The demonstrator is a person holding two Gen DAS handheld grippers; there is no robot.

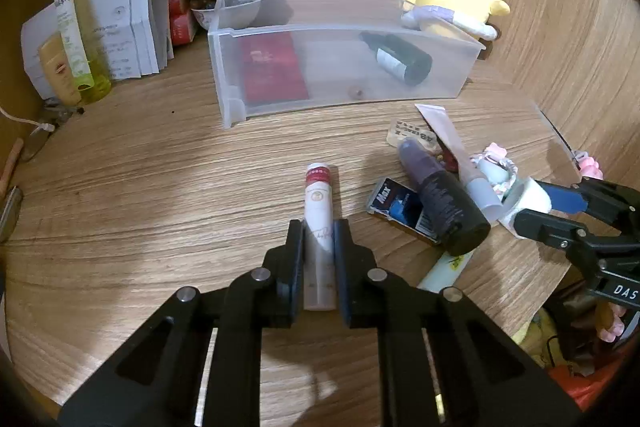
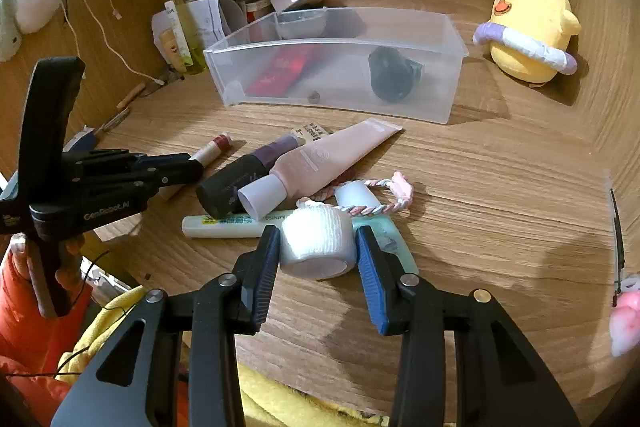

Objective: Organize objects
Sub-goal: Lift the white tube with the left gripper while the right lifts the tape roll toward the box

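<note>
Nearest, our left gripper [image 1: 318, 247] clamps the slim white tube [image 1: 319, 227] mid-body on the wooden desk [image 1: 160, 187]; light, rigid, probably slick. Our right gripper [image 2: 318, 247] squeezes the white gauze roll [image 2: 318, 241] across its sides; soft, weightless, crushable. Farthest, the clear bin [image 2: 448, 39] waits, well apart.

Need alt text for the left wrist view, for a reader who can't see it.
The left gripper is shut on a slim white tube lying on a wooden desk. Beyond it stands a clear bin holding a red packet and dark bottle; toiletries clutter the right.
</note>
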